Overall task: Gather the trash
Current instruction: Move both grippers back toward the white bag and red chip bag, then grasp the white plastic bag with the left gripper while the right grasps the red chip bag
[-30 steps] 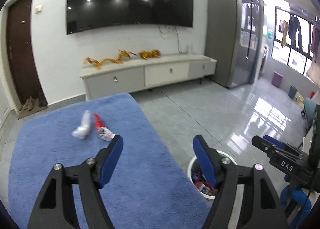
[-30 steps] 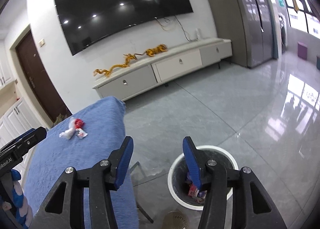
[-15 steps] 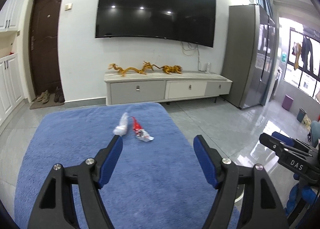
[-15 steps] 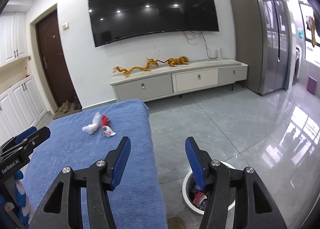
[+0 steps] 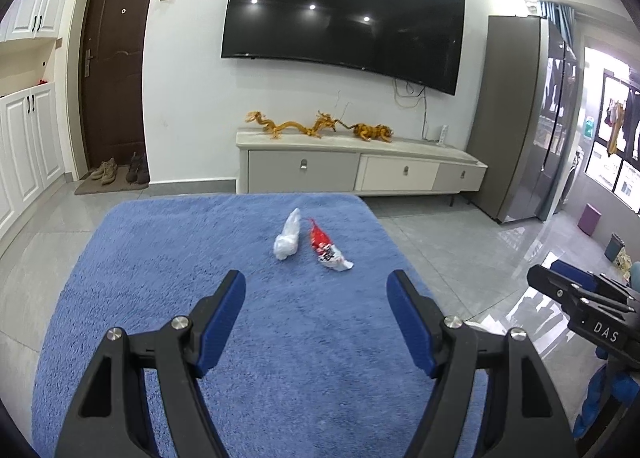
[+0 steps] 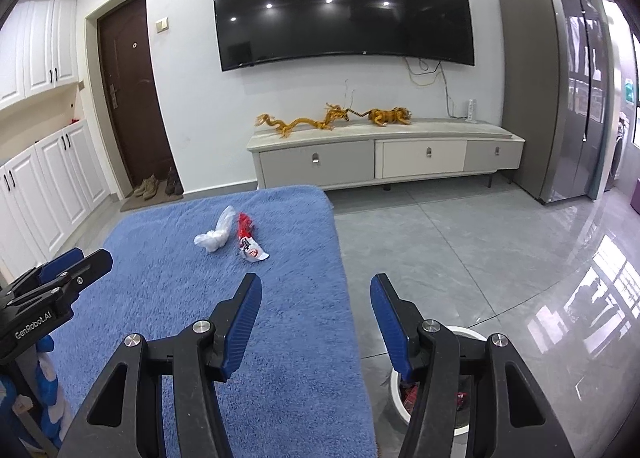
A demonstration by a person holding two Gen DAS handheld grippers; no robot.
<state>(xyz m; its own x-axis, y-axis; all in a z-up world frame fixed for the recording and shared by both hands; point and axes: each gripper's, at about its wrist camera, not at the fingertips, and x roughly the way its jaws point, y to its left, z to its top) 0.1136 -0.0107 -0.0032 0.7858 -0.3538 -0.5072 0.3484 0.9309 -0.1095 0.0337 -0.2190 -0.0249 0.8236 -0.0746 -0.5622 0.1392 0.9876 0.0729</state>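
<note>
Left gripper [image 5: 316, 290]: jaws wide apart, empty, above the near part of the blue rug [image 5: 160, 278]. Right gripper [image 6: 316, 298]: jaws parted, empty, over the rug's right edge; white trash bin [image 6: 466, 338] just beside that edge, below. Farther along the rug: crumpled white plastic [image 5: 287, 240], red-and-white wrapper [image 5: 326, 250] just beside it.

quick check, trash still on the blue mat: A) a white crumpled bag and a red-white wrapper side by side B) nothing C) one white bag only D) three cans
A: the white crumpled bag and the red-white wrapper lie next to each other on the blue mat, ahead of the left tool, whose open fingers hold nothing.
</note>
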